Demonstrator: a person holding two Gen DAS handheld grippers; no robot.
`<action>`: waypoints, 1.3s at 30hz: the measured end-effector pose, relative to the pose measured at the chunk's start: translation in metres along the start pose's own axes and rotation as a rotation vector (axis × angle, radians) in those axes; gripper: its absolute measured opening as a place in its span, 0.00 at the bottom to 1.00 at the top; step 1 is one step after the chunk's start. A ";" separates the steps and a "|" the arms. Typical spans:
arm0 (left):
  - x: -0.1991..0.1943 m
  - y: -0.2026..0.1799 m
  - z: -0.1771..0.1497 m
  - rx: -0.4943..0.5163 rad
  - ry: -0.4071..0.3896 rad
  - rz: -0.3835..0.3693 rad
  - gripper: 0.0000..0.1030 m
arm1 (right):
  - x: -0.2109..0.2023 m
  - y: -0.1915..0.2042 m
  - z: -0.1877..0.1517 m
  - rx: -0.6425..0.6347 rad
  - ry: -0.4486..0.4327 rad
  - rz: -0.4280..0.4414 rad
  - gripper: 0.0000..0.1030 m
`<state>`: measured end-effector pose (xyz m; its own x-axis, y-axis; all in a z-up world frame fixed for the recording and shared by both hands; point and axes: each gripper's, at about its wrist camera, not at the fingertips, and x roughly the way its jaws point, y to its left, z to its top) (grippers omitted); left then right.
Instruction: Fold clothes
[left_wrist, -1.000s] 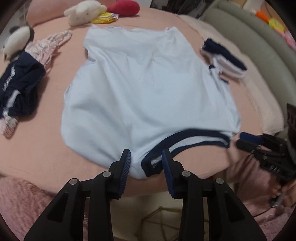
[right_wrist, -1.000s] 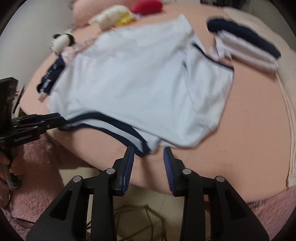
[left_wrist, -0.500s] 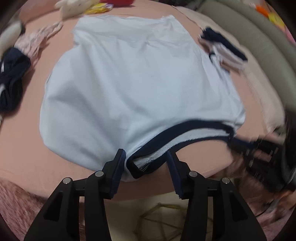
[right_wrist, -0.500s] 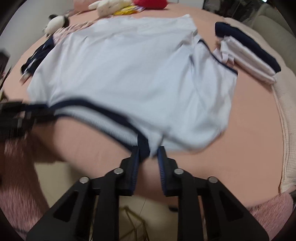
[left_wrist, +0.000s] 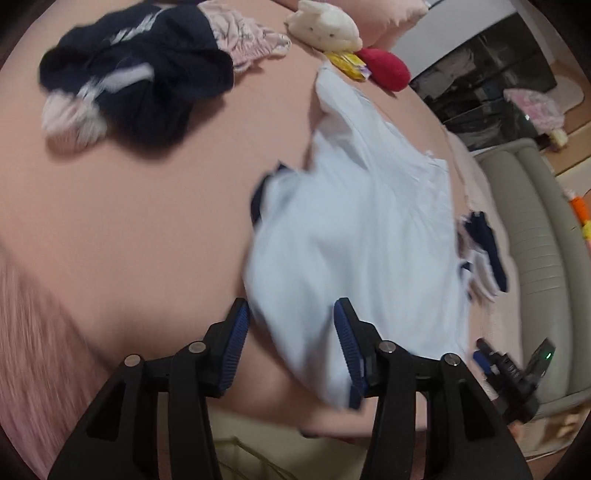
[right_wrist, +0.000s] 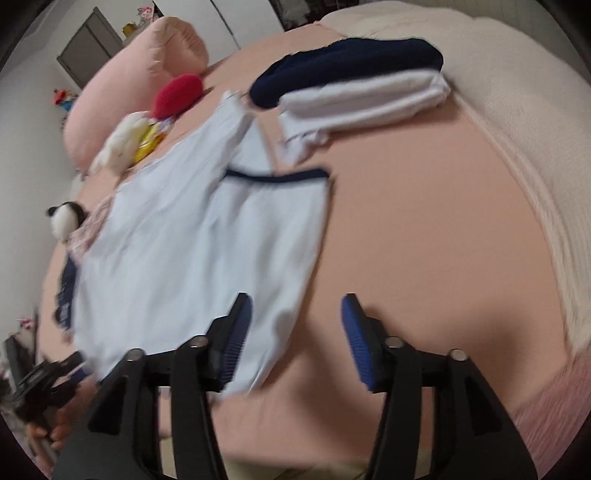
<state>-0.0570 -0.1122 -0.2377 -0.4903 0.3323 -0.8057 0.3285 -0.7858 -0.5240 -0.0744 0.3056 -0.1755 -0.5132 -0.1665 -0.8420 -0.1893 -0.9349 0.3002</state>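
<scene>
Left wrist view: the left claw (left_wrist: 290, 341) stood with its jaws apart, having just been opening, over the near edge of the pale blue shirt (left_wrist: 354, 236); the fabric lay between the pads, with no visible pinch. The shirt lay on the pink bed (left_wrist: 140, 229), narrowed into a long strip running away from the camera, a dark-trimmed edge showing at its left side. A crumpled navy garment (left_wrist: 136, 85) lay well apart at upper left, and a soft toy (left_wrist: 325, 26) near the shirt's far end. Right wrist view: the right claw (right_wrist: 295, 338) was likewise apart, its jaws having just been opening; the shirt's near corner lay by the left pad, the right pad over bare sheet. Folded clothes (right_wrist: 354, 85) sat beyond the shirt's far end. The shirt appeared light, limp and prone to sliding and creasing; the seamed, trimmed edges and corners would probably give the firmest hold for the next fold.
</scene>
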 end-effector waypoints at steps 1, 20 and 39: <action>0.009 -0.001 0.006 0.004 0.012 -0.009 0.53 | 0.014 0.001 0.008 -0.004 0.013 -0.009 0.59; -0.013 -0.022 0.008 0.173 -0.021 0.012 0.23 | 0.011 -0.008 -0.012 -0.080 0.053 -0.094 0.04; 0.068 -0.075 0.191 0.425 0.355 0.063 0.26 | 0.144 0.172 0.239 -0.348 0.089 -0.027 0.42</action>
<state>-0.2686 -0.1304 -0.2003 -0.1544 0.3756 -0.9138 -0.0426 -0.9266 -0.3736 -0.3807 0.1956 -0.1385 -0.4340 -0.1522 -0.8879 0.1023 -0.9876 0.1193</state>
